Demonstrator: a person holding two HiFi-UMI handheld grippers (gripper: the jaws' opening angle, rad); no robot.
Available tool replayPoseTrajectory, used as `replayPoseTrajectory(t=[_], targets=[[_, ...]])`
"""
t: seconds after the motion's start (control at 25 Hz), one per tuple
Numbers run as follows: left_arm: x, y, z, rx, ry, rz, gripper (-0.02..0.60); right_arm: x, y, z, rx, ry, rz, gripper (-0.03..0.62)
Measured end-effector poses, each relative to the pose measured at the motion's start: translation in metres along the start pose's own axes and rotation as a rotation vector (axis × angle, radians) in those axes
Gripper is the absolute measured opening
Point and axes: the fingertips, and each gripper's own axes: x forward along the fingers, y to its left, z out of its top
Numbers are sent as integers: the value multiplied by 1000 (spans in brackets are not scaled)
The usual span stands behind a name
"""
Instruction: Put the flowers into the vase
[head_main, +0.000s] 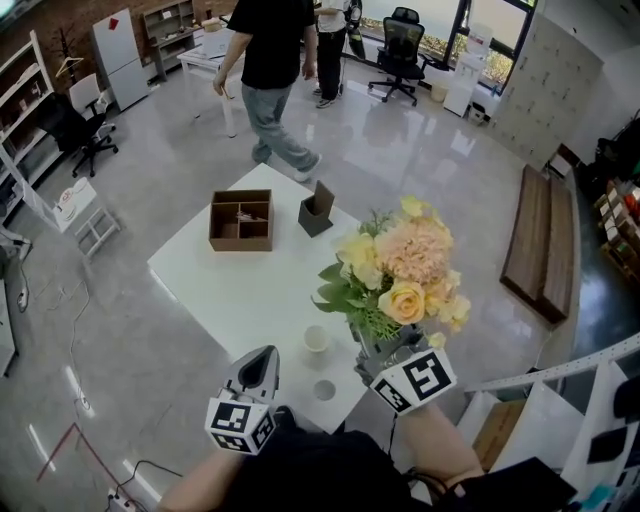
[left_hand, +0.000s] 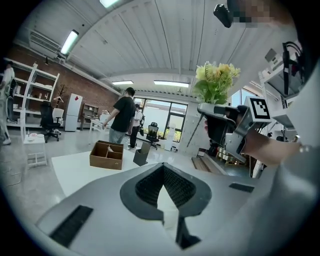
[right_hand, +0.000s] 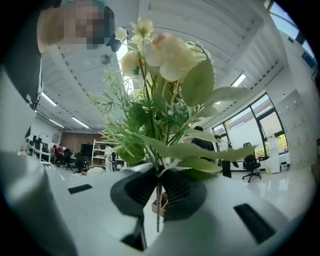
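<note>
A bouquet (head_main: 400, 270) of yellow, cream and peach flowers with green leaves is held up over the table's near right corner. My right gripper (head_main: 385, 352) is shut on its stems (right_hand: 158, 200), and the blooms (right_hand: 160, 50) rise above the jaws. From the left gripper view the bouquet (left_hand: 216, 80) and right gripper (left_hand: 220, 120) show high at the right. A dark angular vase (head_main: 316, 212) stands at the far side of the white table (head_main: 220, 280), also seen in the left gripper view (left_hand: 141, 154). My left gripper (head_main: 262, 372) sits at the table's near edge, shut and holding nothing.
A brown divided box (head_main: 241, 220) stands left of the vase. A small white cup (head_main: 316, 338) and a grey lid-like disc (head_main: 324, 390) lie near the front edge. A person (head_main: 270, 80) walks behind the table. A wooden bench (head_main: 540, 245) stands at the right.
</note>
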Motion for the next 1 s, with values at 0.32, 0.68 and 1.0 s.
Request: replayPoseTrajectory(t=[0.32,0.68,1.0], targets=[[-5,8,1,-15,-5,13,3,9,27,-37,26,87,58,32],[-9,23,-5,-28,5,22,3,-2,54,-142,37,256,63,34],[-6,26,-1,-22,1,26,3,-4,53,-176,5,372,59,34]])
